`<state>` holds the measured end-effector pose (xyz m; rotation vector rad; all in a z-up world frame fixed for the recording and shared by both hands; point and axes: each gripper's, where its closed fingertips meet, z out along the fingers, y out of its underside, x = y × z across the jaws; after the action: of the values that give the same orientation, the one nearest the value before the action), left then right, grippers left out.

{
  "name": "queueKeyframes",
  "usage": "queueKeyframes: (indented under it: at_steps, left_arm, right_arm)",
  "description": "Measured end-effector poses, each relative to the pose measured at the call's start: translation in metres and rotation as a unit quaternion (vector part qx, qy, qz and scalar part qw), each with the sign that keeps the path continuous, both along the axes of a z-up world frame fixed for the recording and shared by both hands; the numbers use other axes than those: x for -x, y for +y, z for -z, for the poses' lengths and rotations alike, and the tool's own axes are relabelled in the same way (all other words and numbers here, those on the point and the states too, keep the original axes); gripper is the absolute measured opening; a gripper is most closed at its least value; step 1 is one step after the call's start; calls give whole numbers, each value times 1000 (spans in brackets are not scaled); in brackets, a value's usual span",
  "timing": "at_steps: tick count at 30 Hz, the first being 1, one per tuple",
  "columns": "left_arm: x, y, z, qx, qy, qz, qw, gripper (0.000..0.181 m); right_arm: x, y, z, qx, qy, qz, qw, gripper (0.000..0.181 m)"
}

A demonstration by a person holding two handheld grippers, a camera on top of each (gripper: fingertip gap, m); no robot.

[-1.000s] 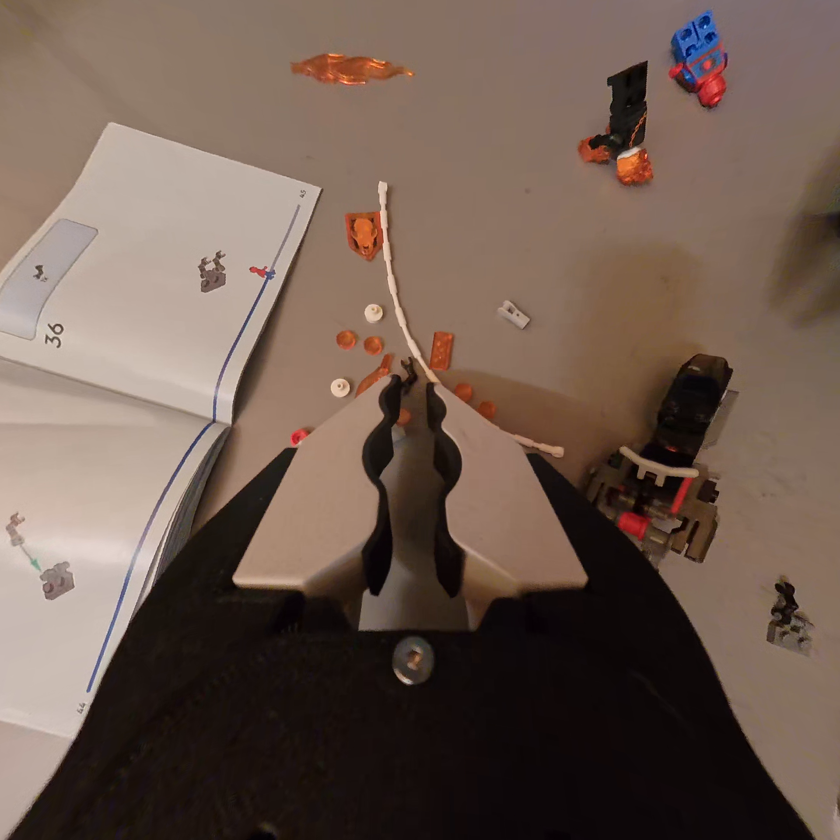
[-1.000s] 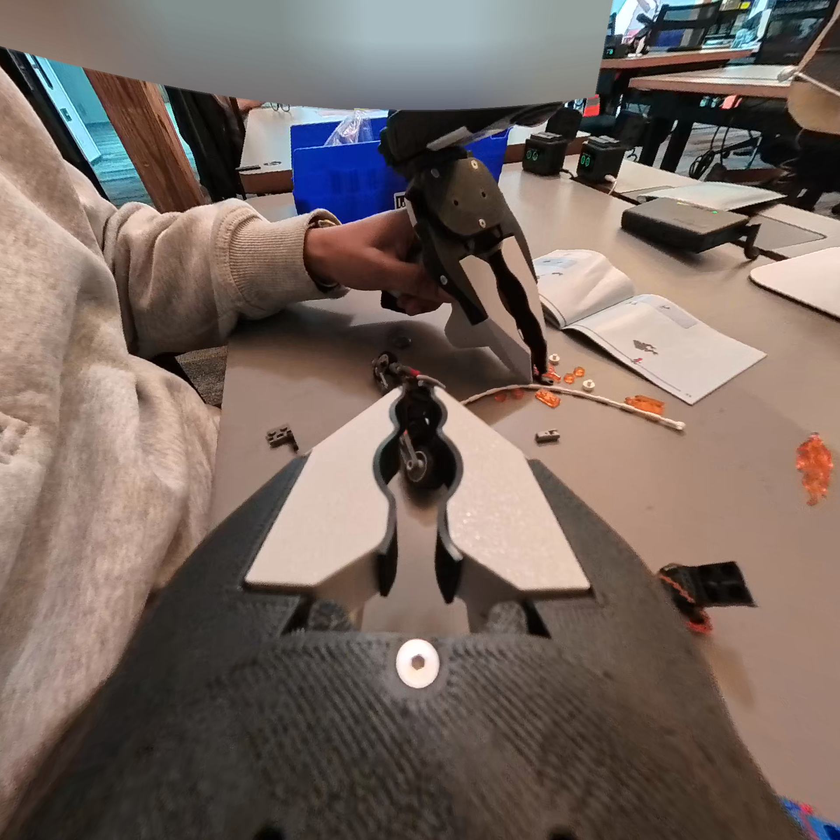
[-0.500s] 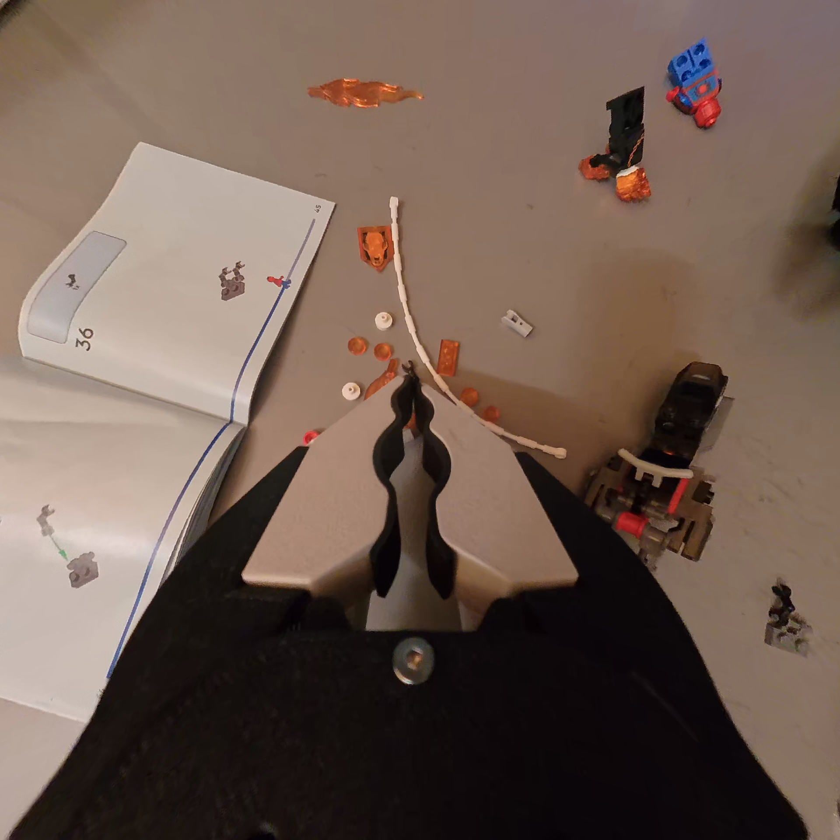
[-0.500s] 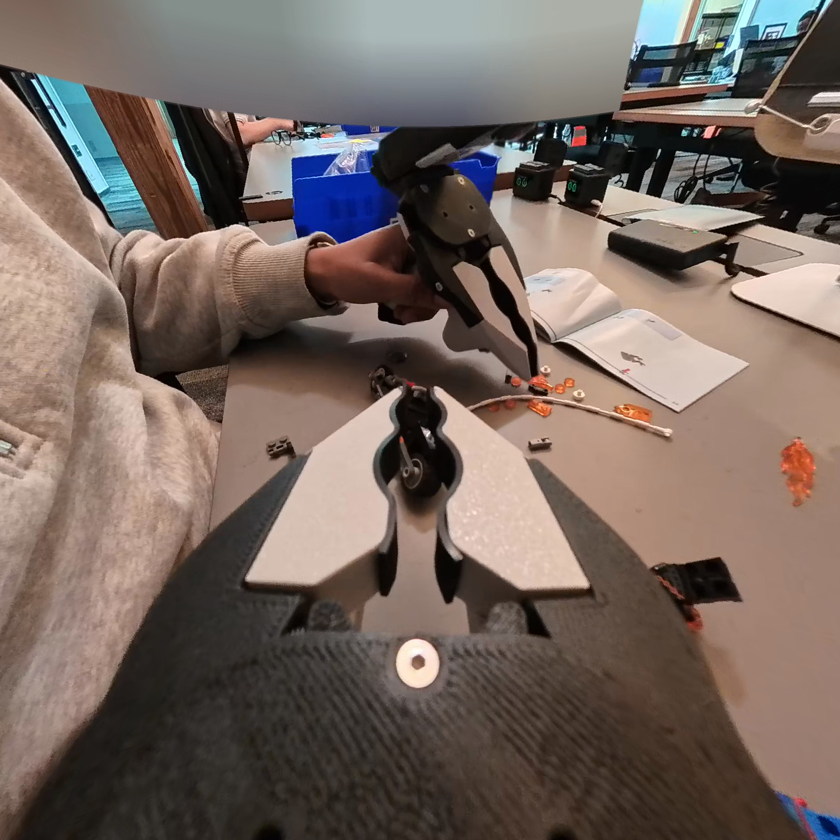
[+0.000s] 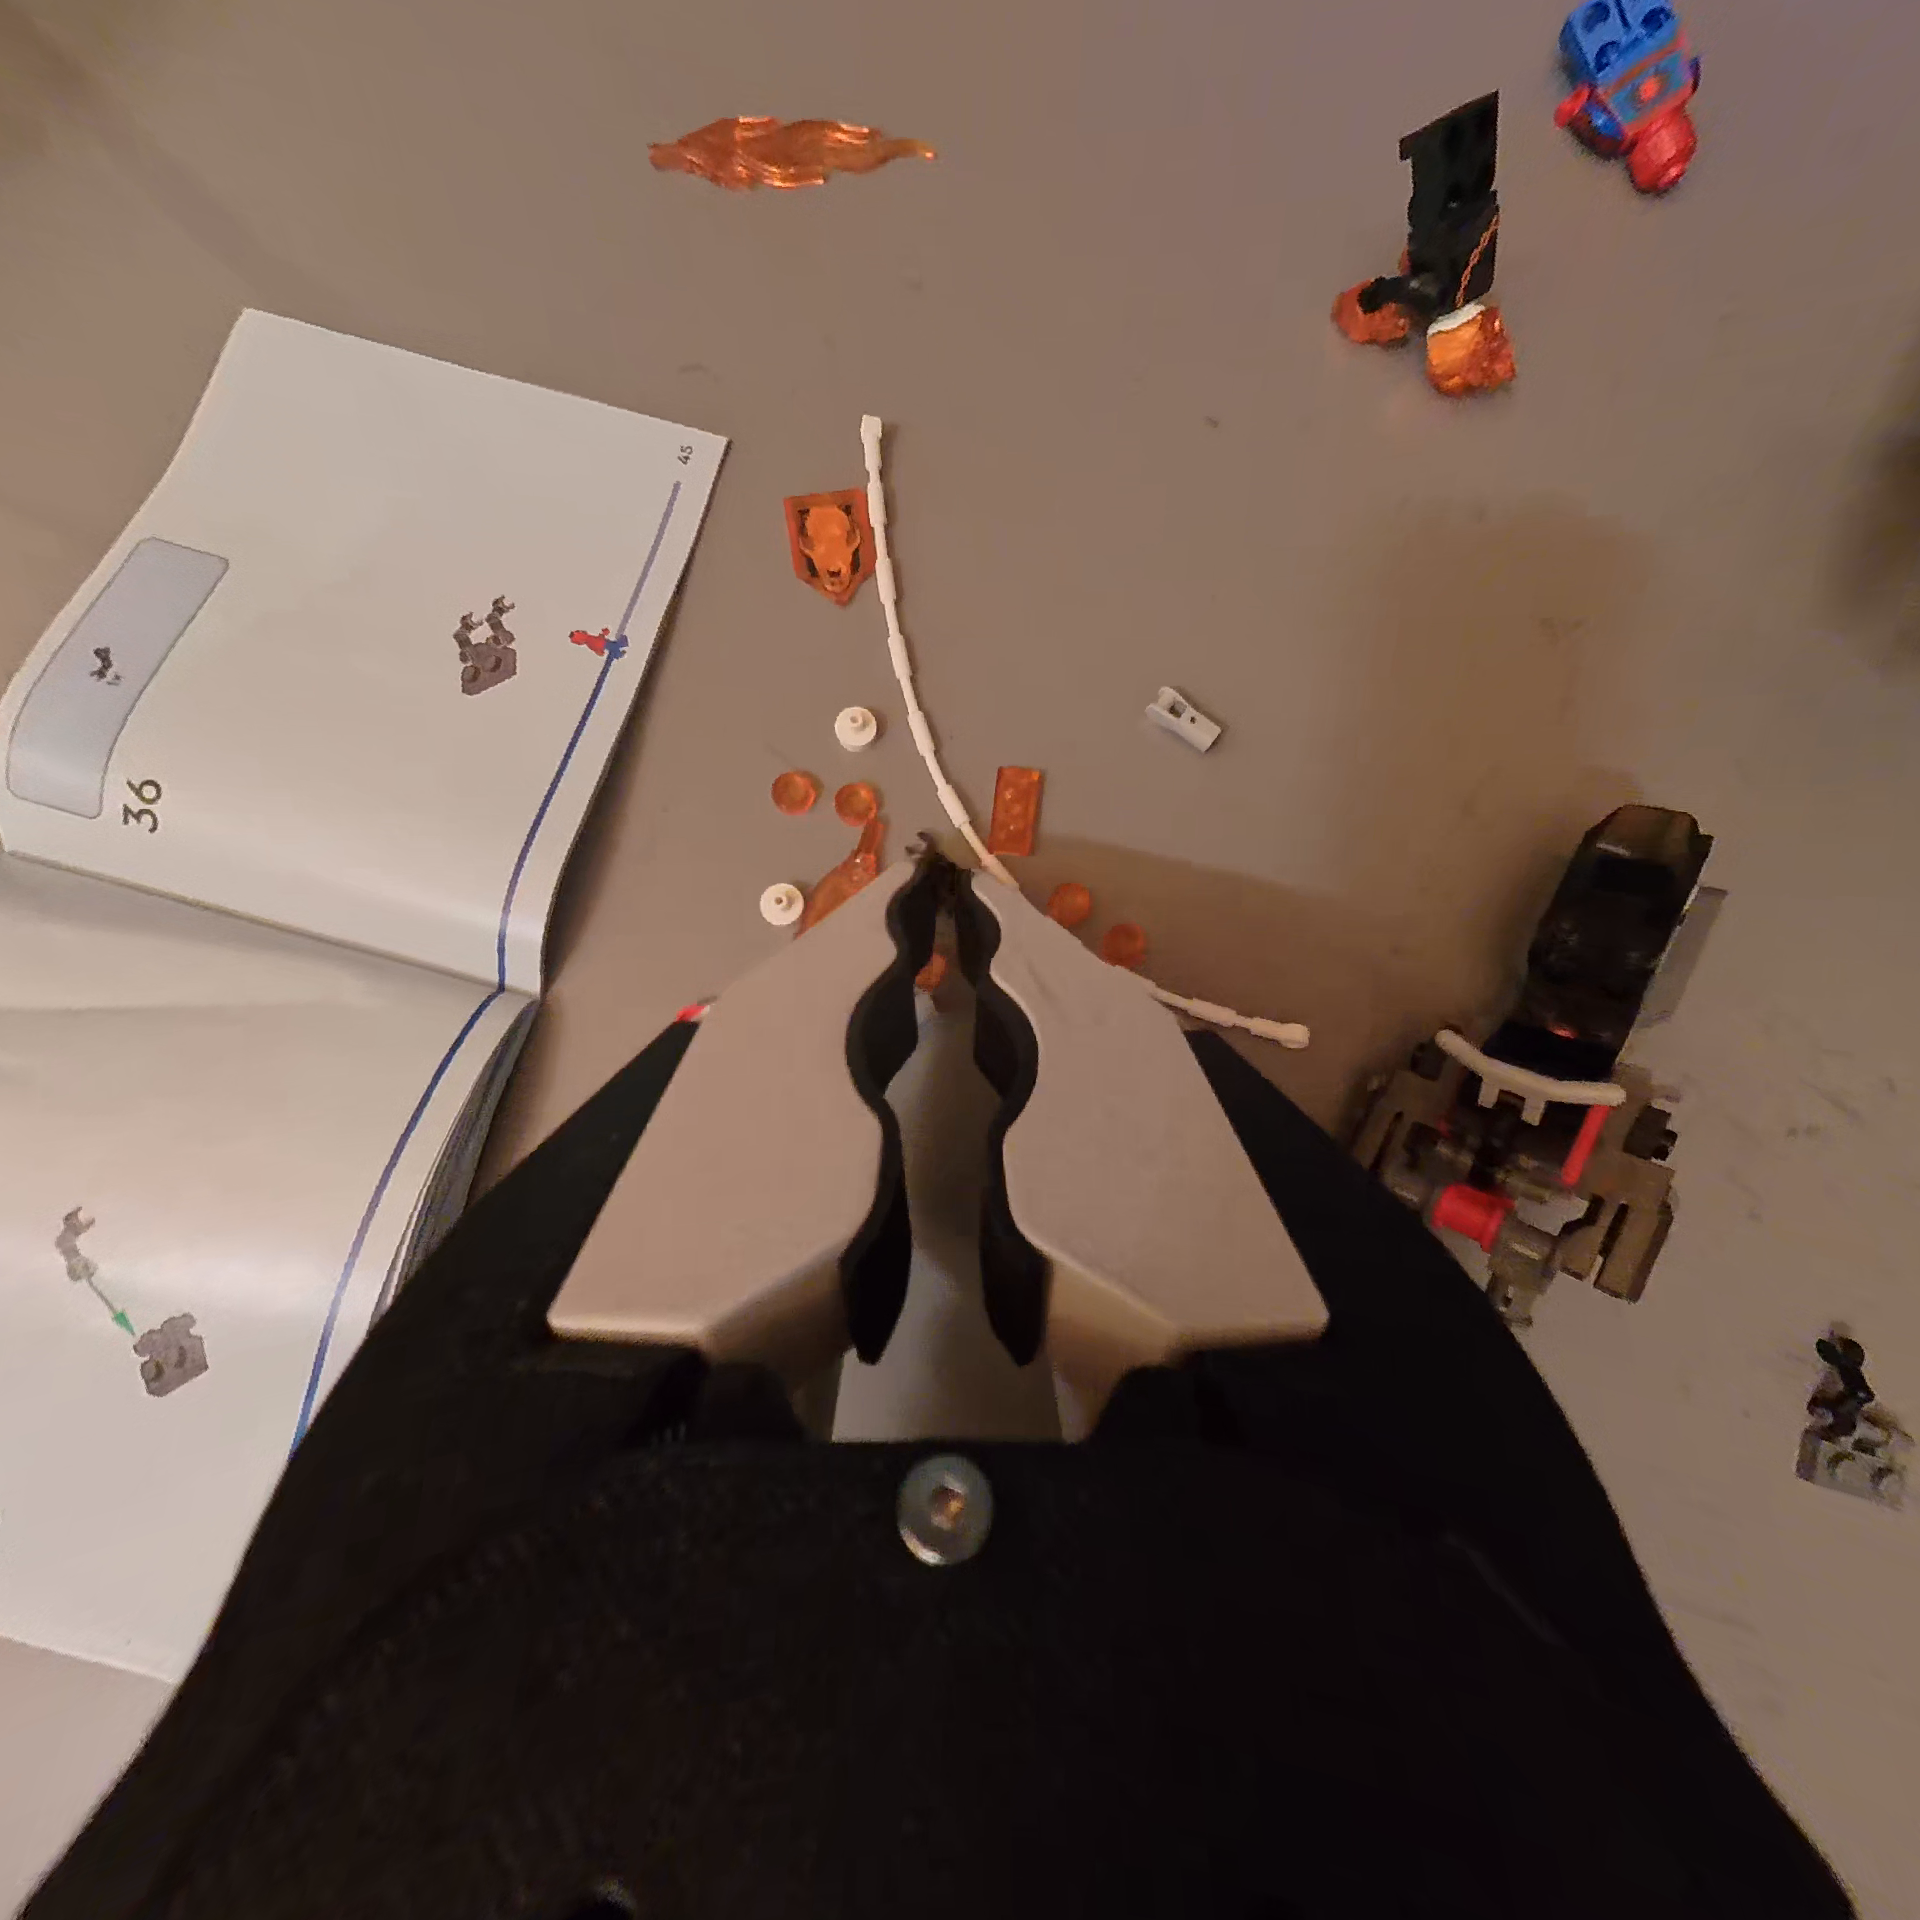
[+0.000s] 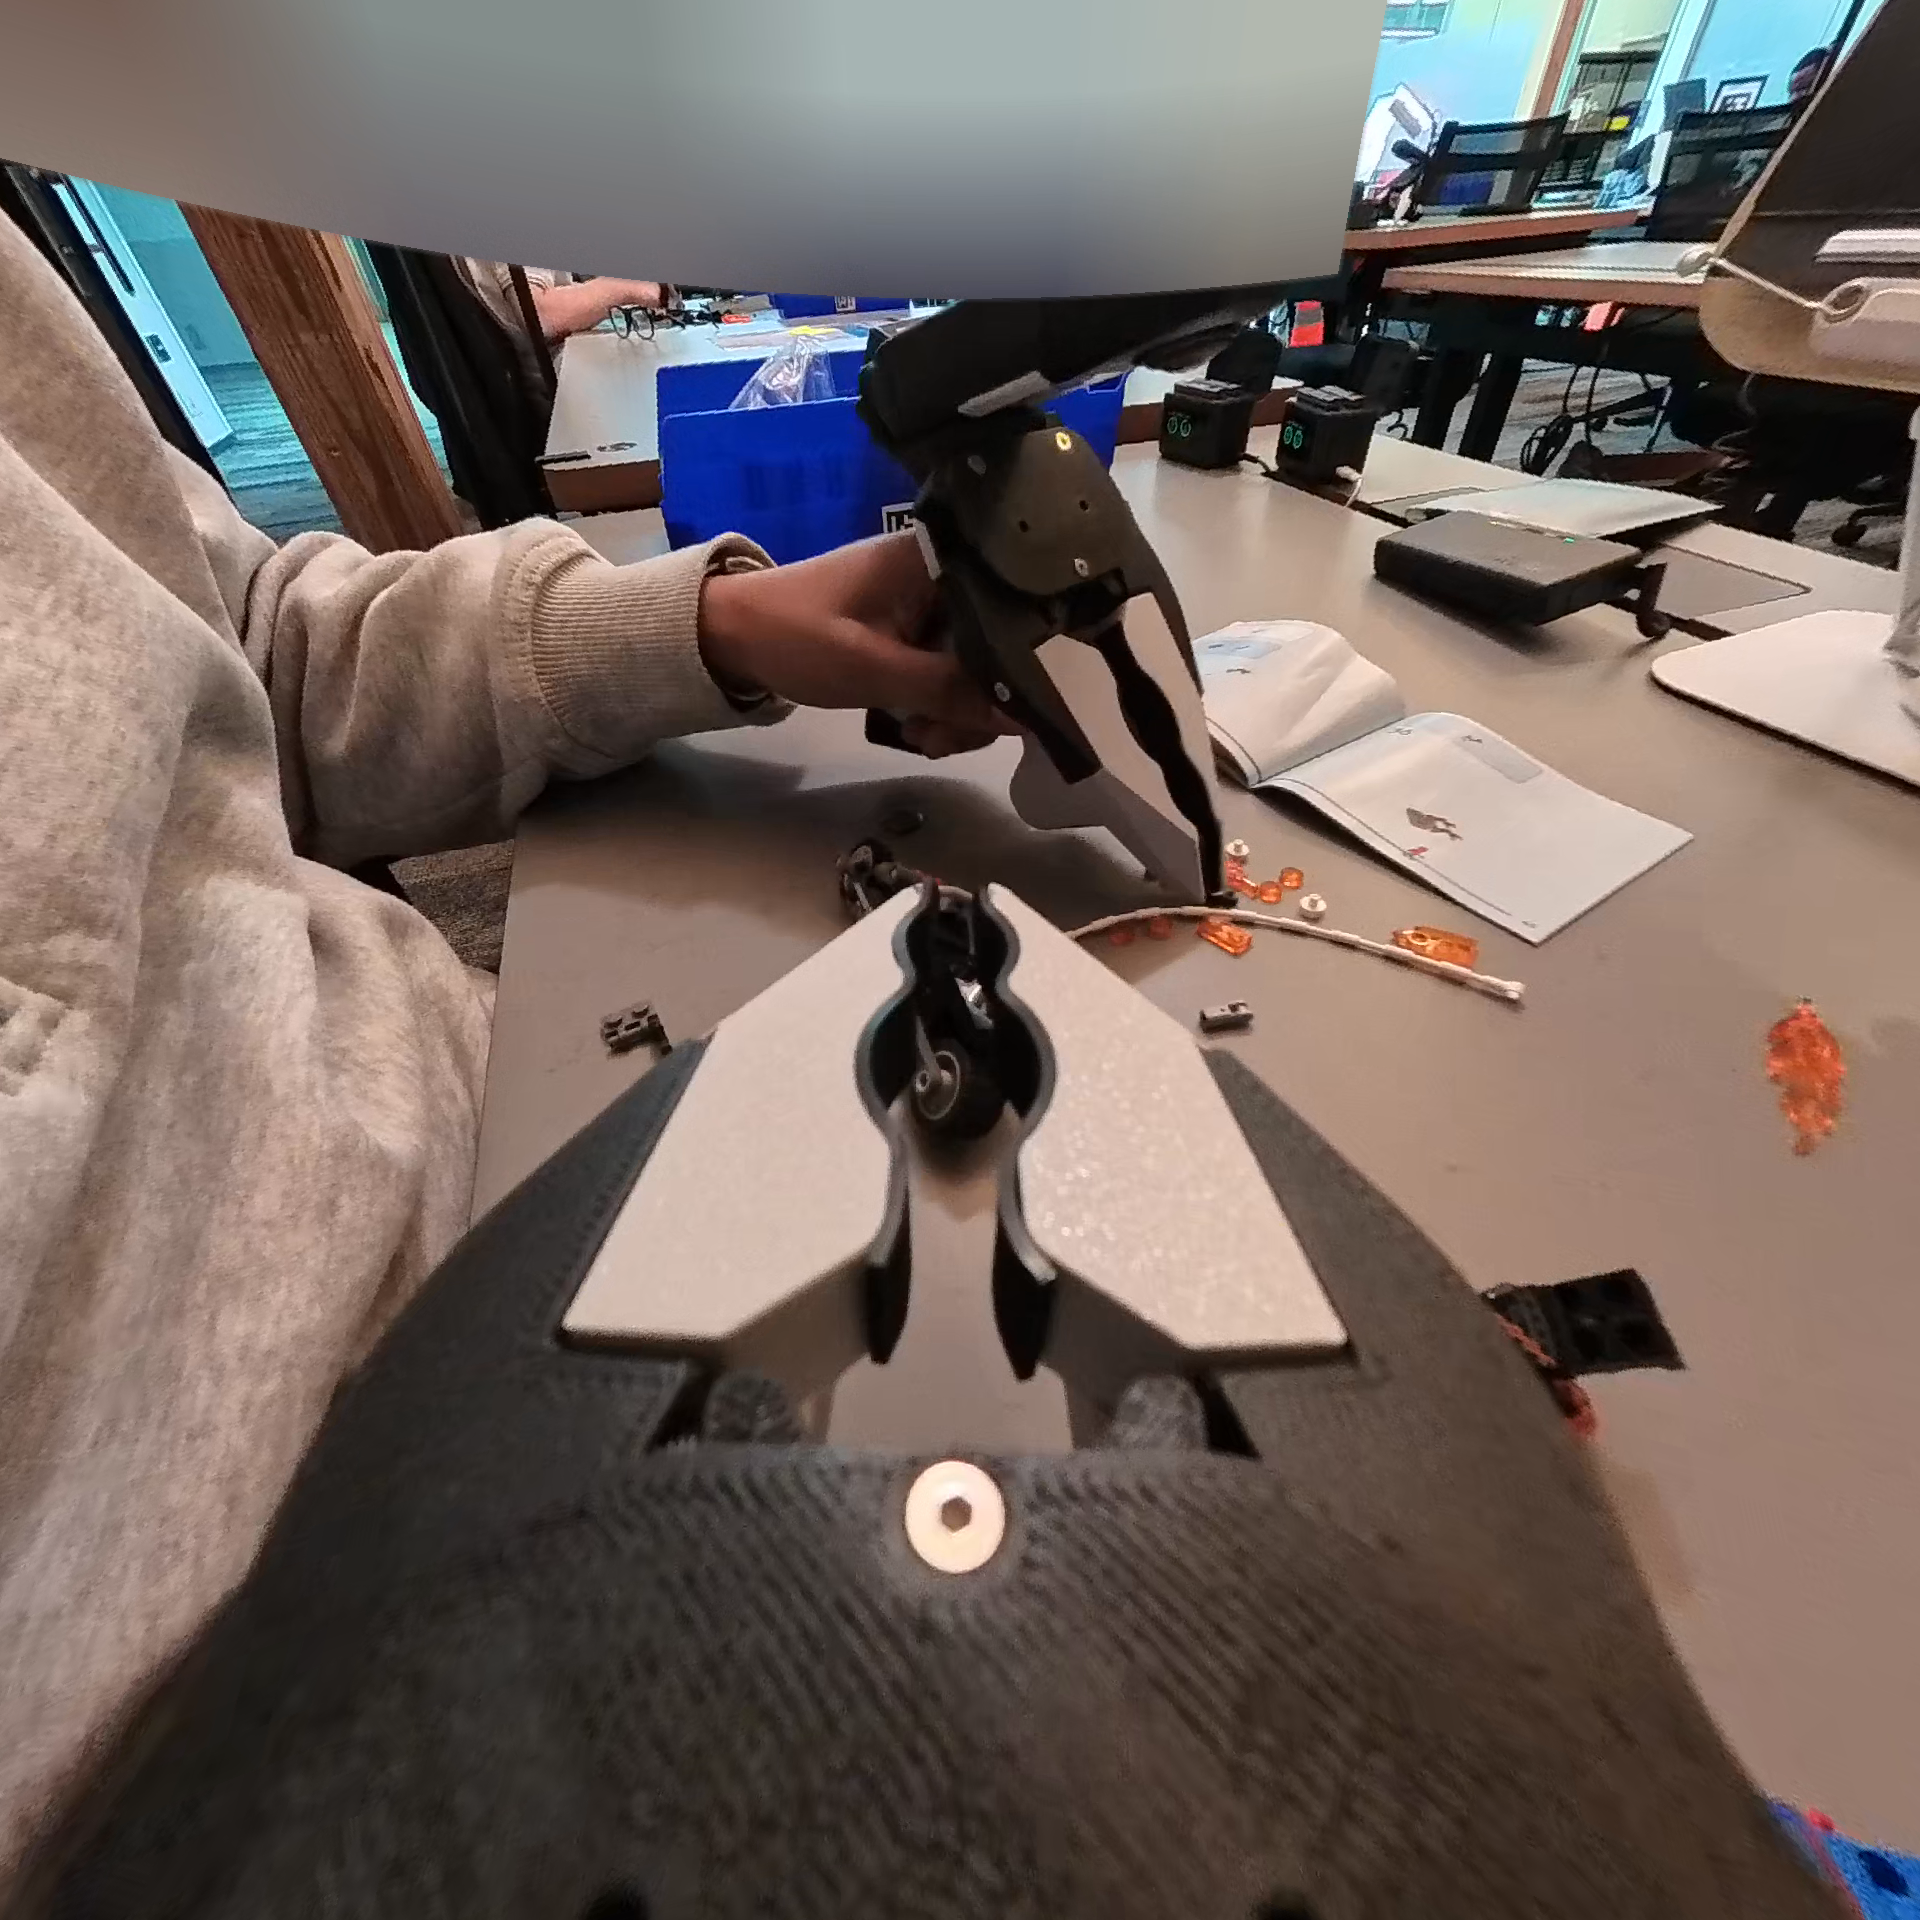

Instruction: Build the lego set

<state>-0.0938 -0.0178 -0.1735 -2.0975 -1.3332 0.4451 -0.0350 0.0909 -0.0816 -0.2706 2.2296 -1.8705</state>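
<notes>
My left gripper [image 5: 940, 871] is shut on a small black piece [image 5: 935, 854] at its tips, low over the table among loose orange studs [image 5: 855, 802]. A white chain [image 5: 914, 707] curves past the tips. From the right wrist view, the left gripper [image 6: 1210, 891] points down with its tips at the table. My right gripper [image 6: 948, 906] is shut on a small dark wheeled build [image 6: 951, 1091], held above the table. A dark vehicle build [image 5: 1548, 1091] stands to the right of the left gripper.
An open instruction booklet [image 5: 364, 675] lies on the left. Also on the table are an orange shield [image 5: 831, 545], an orange flame [image 5: 790, 154], a black-and-orange figure [image 5: 1444, 249], a blue-and-red piece [image 5: 1626, 94], a white clip [image 5: 1184, 719] and a grey clawed piece [image 5: 1849, 1423]. A person's sleeve [image 6: 260, 779] fills the left. Tip to tip, the grippers are about 15 cm apart. Measured from the fingertips, the white chain [image 5: 914, 707] is 4 cm or so from the left gripper and 15 cm from the right. It turns up in the right wrist view [image 6: 1321, 935] as well.
My left gripper has closed on the small black piece that lay between its open fingers. My right gripper still holds the wheeled build and has barely moved.
</notes>
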Motion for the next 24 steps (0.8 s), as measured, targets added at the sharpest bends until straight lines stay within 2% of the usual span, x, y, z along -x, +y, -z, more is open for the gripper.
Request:
queueKeyframes:
  at_steps: [5, 12, 19, 24]
  left_arm:
    - [-3, 0, -3, -5, 1, -3, 1000, 0]
    - [-11, 2, -17, -60, 15, -12, 998, 0]
    - [-3, -4, -3, -15, -6, -10, 1000, 4]
    - [-3, 0, 0, -13, -13, -1, 1000, 9]
  right_arm:
    - [0, 0, 0, 1, -1, 1, 1000, 3]
    - [1, -1, 1, 0, 2, 2, 1000, 4]
    - [1, -1, 0, 4, 11, 6, 1000, 3]
    - [2, 0, -2, 14, 13, 11, 1000, 2]
